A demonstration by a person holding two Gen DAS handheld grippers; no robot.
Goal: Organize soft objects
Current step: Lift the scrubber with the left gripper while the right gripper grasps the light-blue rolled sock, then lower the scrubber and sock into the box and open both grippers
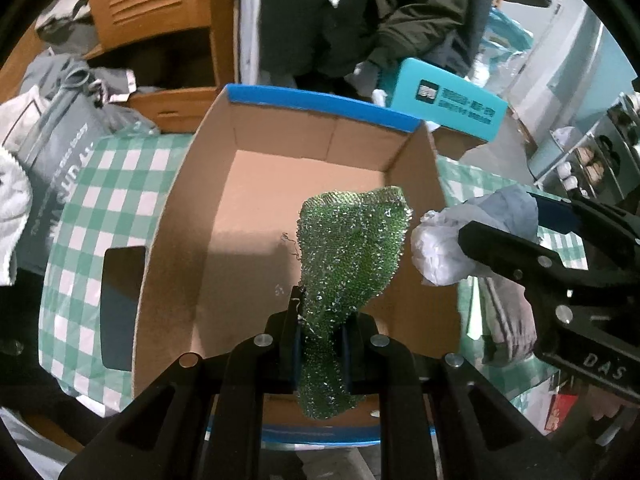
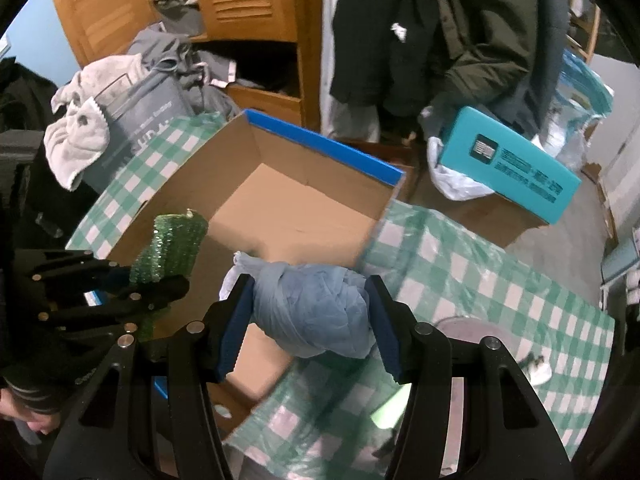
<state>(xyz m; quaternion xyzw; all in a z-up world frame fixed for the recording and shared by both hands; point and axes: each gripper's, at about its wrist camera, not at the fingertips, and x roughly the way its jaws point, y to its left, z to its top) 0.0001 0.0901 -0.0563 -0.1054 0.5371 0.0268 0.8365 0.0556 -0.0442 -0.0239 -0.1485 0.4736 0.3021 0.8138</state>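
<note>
Left wrist view: nearest the lens, the left gripper [image 1: 320, 344] is clamped tight on the lower part of a green glittery scrubbing cloth [image 1: 352, 248], which stands up out of the jaws and hangs over the open cardboard box [image 1: 168, 240]. The box has a blue rim at its far edge and a bare brown floor; nothing lies inside it in this view. It sits on a green-and-white checked tablecloth [image 1: 100, 208]. At the right edge the right gripper [image 1: 516, 236] comes in, its fingers closed on a pale blue and white bundle [image 1: 472, 236], held just beside the box's right wall. A teal box [image 1: 448, 102] lies beyond the far rim. Right wrist view: nearest the lens, the right gripper [image 2: 310, 312] holds the bundle [image 2: 316, 308] between its blue pads [image 2: 236, 328], jaws partway apart and pressing it on both sides; the bundle hangs over the near corner of the cardboard box [image 2: 296, 208]. To the left, the left gripper [image 2: 156, 284] holds the green cloth [image 2: 172, 248] above the box's left wall. The checked tablecloth [image 2: 480, 280] spreads to the right. A wooden cupboard [image 2: 248, 0] with louvred doors and dark hanging clothes [image 2: 420, 32] stand behind.
</note>
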